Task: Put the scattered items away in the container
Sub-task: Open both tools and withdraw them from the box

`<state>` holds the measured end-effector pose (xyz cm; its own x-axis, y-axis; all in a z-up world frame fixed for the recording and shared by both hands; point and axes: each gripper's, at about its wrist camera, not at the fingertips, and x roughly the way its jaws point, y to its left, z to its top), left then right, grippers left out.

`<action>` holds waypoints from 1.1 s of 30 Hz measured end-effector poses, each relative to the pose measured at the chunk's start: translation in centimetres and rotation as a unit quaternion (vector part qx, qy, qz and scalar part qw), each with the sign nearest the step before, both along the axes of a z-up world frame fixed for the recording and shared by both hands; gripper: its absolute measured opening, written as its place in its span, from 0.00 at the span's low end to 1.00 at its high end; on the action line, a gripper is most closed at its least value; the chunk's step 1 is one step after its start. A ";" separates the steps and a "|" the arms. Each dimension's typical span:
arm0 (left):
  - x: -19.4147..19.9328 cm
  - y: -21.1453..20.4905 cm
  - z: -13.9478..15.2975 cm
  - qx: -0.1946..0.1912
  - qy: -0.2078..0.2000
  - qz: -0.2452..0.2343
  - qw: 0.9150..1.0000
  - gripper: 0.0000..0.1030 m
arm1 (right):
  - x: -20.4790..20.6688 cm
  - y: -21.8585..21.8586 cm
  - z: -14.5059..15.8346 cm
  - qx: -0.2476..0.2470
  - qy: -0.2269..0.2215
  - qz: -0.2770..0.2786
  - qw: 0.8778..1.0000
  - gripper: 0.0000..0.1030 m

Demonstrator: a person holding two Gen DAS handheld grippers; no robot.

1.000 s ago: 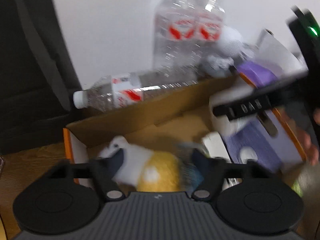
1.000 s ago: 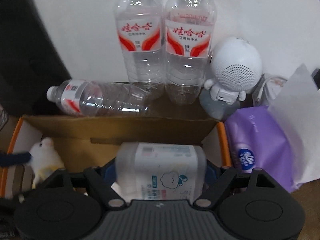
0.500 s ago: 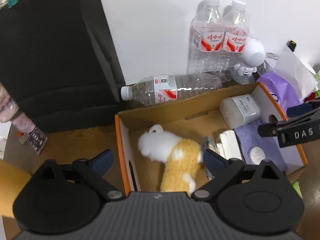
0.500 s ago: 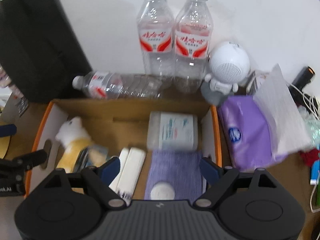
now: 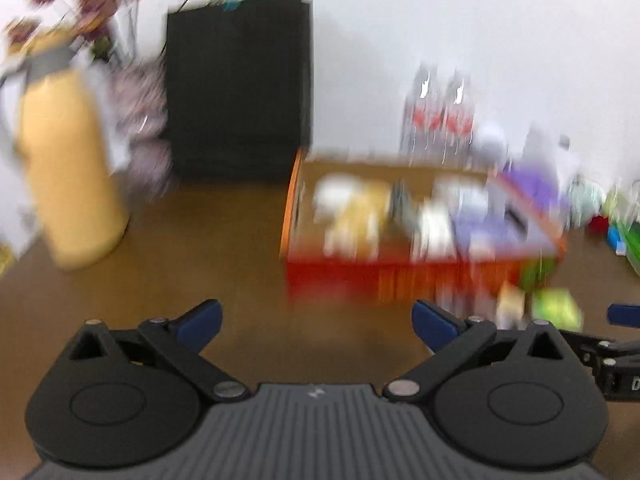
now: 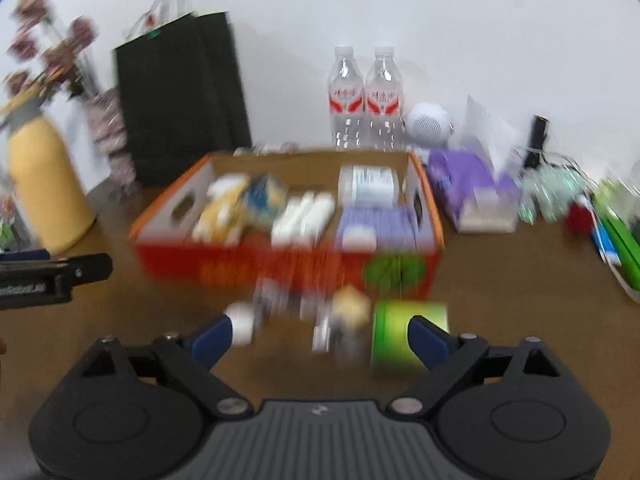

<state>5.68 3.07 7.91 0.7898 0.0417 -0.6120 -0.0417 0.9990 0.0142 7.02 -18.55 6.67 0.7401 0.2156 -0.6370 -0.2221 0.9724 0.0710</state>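
Observation:
An orange cardboard box (image 6: 288, 268) stands mid-table and holds a white-and-yellow plush toy (image 6: 218, 208), white tubes (image 6: 304, 216), a white jar (image 6: 368, 184) and a purple pack (image 6: 376, 224). It also shows, blurred, in the left wrist view (image 5: 400, 272). In front of it lie a green pack (image 6: 400, 332), a small white roll (image 6: 242, 320) and other blurred small items (image 6: 348, 312). My right gripper (image 6: 320, 340) is open and empty just before these items. My left gripper (image 5: 316, 324) is open and empty over bare table, left of the box front.
Behind the box stand two water bottles (image 6: 364, 100), a round white speaker (image 6: 428, 124), a purple tissue pack (image 6: 468, 184) and a black bag (image 6: 180, 96). A yellow flask (image 6: 44, 184) stands at the left. Green and blue items (image 6: 612, 236) lie at the right.
Both grippers have pulled back from above the box to low over the table in front of it. The plush toy and the jar, held a second ago, now lie in the box.

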 end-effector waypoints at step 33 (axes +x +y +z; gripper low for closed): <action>-6.7 -1.9 -7.2 0.000 0.021 -0.032 0.999 1.00 | -7.7 0.9 -7.5 -0.021 0.000 -0.048 0.999 1.00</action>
<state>-1.01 1.19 0.66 0.7646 -0.0081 -0.6445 0.0238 0.9996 0.0156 -0.65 -17.63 -0.85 0.7563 0.1165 -0.6438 -0.1278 0.9914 0.0293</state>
